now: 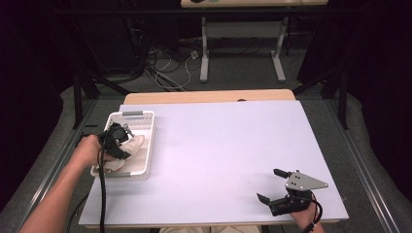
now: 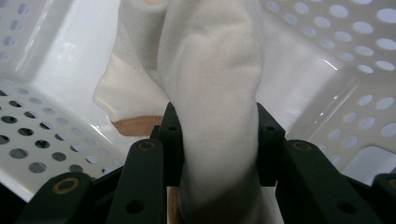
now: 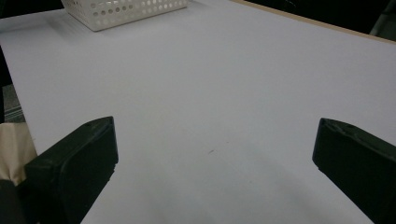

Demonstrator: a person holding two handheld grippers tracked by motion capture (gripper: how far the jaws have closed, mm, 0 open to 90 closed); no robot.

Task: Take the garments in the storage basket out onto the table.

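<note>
A cream cloth item with a tan edge (image 2: 210, 70) lies bunched in the white perforated basket (image 1: 145, 127) at the table's left. My left gripper (image 1: 119, 141) reaches down into the basket and is shut on a fold of that cloth (image 1: 133, 145), which stands up between its black jaws in the left gripper view (image 2: 218, 135). My right gripper (image 1: 272, 185) rests near the table's front right corner, open, with nothing between its jaws (image 3: 212, 154).
The basket's wall (image 2: 327, 70) surrounds the cloth on all sides. A white sheet (image 1: 228, 145) covers the table top, with a wooden strip (image 1: 209, 96) showing at the far edge. Cables and a desk frame (image 1: 204, 53) stand on the floor beyond.
</note>
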